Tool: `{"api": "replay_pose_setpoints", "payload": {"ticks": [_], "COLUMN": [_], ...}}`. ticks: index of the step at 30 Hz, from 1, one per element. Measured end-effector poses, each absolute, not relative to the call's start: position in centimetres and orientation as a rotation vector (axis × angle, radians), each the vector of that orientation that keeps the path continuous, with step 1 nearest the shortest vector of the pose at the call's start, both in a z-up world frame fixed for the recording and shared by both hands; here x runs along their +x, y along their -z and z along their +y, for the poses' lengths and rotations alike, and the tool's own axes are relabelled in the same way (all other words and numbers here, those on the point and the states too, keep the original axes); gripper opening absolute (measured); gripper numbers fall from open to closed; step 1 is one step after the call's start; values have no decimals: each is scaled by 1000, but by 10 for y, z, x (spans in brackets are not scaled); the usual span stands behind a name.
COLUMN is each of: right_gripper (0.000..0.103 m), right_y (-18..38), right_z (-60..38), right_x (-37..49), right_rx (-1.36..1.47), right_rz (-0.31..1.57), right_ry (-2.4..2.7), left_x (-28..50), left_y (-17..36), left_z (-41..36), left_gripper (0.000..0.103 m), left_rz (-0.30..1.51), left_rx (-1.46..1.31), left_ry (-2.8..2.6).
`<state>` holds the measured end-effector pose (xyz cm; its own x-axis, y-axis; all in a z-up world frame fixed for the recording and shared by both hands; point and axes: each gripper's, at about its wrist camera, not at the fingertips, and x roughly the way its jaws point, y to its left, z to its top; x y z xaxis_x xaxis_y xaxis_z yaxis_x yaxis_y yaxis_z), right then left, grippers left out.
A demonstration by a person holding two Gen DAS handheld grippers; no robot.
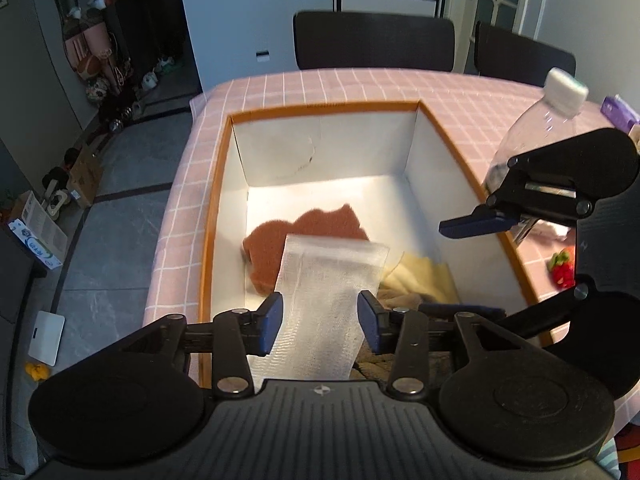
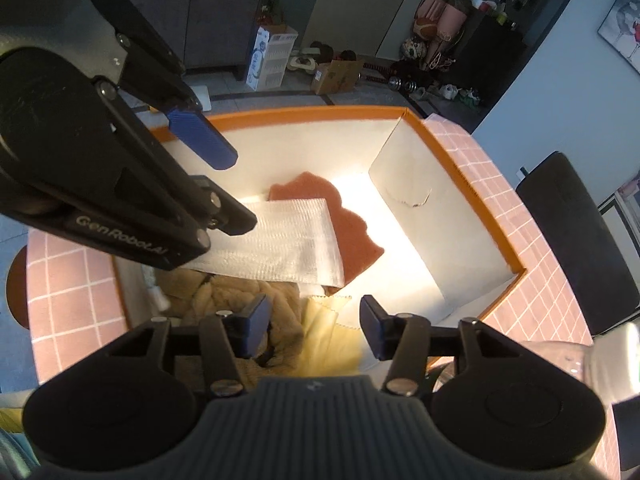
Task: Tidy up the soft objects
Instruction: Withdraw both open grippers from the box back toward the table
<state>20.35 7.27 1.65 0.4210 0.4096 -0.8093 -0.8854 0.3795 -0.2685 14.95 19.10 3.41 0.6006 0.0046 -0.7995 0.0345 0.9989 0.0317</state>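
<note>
A white box with an orange rim (image 1: 224,160) (image 2: 472,184) sits on the pink checked tablecloth. Inside lie a brown sponge (image 1: 316,224) (image 2: 352,236), a white mesh cloth (image 1: 324,300) (image 2: 288,248) draped over it, a yellow cloth (image 1: 424,280) (image 2: 324,332) and a tan fuzzy cloth (image 2: 224,296). My left gripper (image 1: 320,324) is open above the box, its pads either side of the white cloth without pinching it. My right gripper (image 2: 314,328) is open and empty above the yellow cloth. Each gripper shows in the other's view: the right (image 1: 480,226) and the left (image 2: 208,144).
A clear plastic bottle with a white cap (image 1: 536,120) stands right of the box. A red strawberry toy (image 1: 562,268) lies on the tablecloth (image 1: 360,88). Two dark chairs (image 1: 372,40) stand behind the table. Floor clutter lies to the left.
</note>
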Motion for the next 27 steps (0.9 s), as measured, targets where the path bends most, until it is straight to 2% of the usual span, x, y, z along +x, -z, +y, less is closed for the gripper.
{"api": "replay_pose_setpoints", "payload": {"ticks": [7,20,23,27], "right_gripper": [61,61,69,70], "right_y": [-40,-61,-58,-50], "right_z": [52,-36,-66,-103], "right_x": [179,137,134,128], "right_rx": [-730,-496,-408,-334], "right_rz": [635,572,576,562], "right_ry": [-892,-792,-749,-657], "left_x": [131,83,73,65], "left_y": [-50,-70,-72,-67], "left_z": [181,140,118,86], "left_gripper": [52,52,52,52], "left_rz": [848,664,619,579], "left_rx": [65,67,69,66], "left_ry": [14,76,126,200]}}
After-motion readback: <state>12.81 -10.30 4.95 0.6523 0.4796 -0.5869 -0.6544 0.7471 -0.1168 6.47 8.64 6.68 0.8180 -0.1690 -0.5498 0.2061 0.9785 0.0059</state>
